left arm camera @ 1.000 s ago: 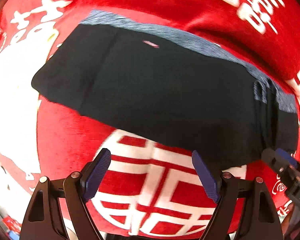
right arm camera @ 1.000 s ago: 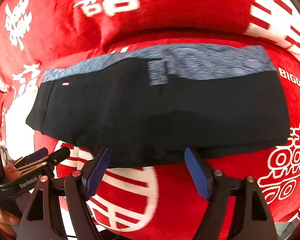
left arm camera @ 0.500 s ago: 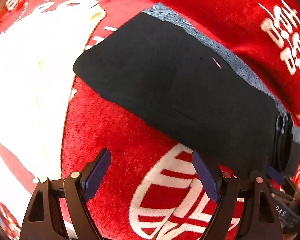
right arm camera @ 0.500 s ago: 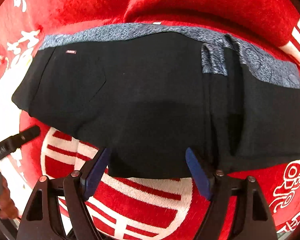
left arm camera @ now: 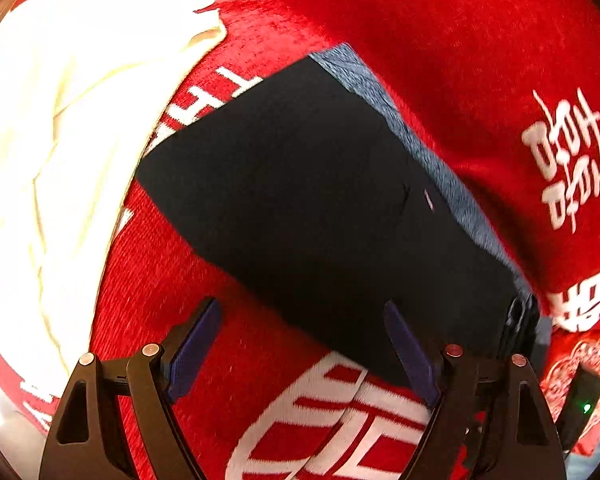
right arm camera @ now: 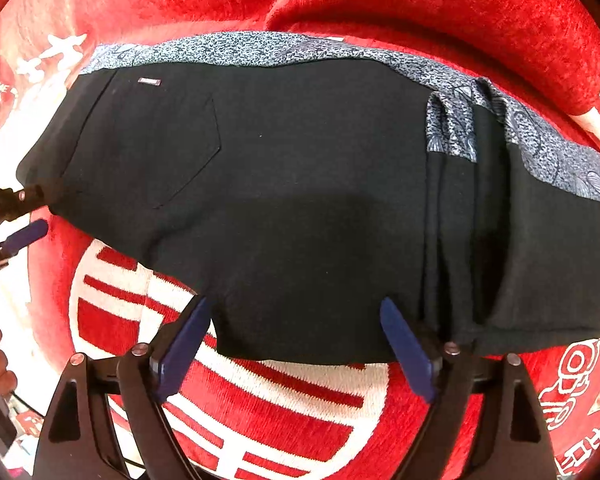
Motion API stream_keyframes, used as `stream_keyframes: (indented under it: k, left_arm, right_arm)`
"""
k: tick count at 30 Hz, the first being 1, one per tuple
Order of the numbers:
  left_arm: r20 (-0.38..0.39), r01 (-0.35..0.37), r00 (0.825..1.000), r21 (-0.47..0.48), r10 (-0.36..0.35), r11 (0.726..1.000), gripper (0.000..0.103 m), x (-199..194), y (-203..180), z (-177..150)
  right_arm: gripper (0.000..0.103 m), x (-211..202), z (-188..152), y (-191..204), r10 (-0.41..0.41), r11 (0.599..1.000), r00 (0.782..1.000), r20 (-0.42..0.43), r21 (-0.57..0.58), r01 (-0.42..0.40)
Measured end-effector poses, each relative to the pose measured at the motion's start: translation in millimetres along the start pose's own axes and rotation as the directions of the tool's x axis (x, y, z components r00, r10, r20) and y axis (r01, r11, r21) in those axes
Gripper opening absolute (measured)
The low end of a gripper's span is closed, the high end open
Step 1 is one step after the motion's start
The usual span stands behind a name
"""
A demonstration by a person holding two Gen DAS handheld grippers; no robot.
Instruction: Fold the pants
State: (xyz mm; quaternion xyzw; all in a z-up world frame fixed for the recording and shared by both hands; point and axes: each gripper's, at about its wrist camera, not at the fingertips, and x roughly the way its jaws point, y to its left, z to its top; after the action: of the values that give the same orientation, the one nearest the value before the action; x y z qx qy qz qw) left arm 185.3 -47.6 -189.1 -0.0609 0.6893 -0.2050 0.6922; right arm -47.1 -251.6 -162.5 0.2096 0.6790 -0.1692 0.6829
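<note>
Biggest thing here is the red plush blanket with white embroidered characters [right arm camera: 284, 408], covering the whole work surface, so it's a soft, grippy base for folding. Lying flat on it are the black stretchy pants with a blue-grey patterned waistband [right arm camera: 300, 200], already folded into a compact wide rectangle. The long axis runs left-right in the right wrist view, waistband along the far edge, back pocket toward the left end, and stacked folded layers showing near the right end. My guess is they're laid crosswise like that so each gripper can reach an end for one last fold, if any is left.

A cream-white crumpled cloth [left arm camera: 40, 160] sits off past the pants' left end.

The right gripper [right arm camera: 296, 340] hovers at the near edge, fingers spread wide, holding nothing. The left gripper [left arm camera: 304, 344] is also spread and empty, near the pants' edge.
</note>
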Motion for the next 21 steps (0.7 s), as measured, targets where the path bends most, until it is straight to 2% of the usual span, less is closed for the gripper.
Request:
stream_keyframes:
  k: [6,11,13,15,18,21]
  left_arm:
    - [0.033,0.095,0.995,-0.049,-0.094,0.994,0.084,-8,16,2]
    - [0.043,0.224,0.974,-0.084,-0.221,0.971,0.084,-7,33,2]
    - [0.056,0.231,0.972,-0.086,-0.227,0.969,0.085,-7,33,1]
    - [0.073,0.262,0.964,-0.091,-0.256,0.961,0.093,-7,36,3]
    - [0.086,0.269,0.962,-0.097,-0.261,0.958,0.093,-8,28,4]
    - [0.119,0.298,0.949,-0.049,-0.291,0.953,0.093,-22,22,7]
  right_arm:
    - [0.091,4,4,3,-0.005,1.000,1.000,-0.008,-0.023,0.005]
    - [0.091,10,12,11,-0.008,1.000,1.000,-0.014,-0.025,0.007]
    - [0.091,11,13,13,-0.008,1.000,1.000,-0.016,-0.029,0.008]
    - [0.091,13,14,15,-0.008,0.999,1.000,-0.015,-0.032,0.007]
    - [0.091,13,15,15,-0.006,0.999,1.000,-0.014,-0.037,0.006]
    - [0.092,14,14,16,-0.002,0.999,1.000,-0.009,-0.038,0.002]
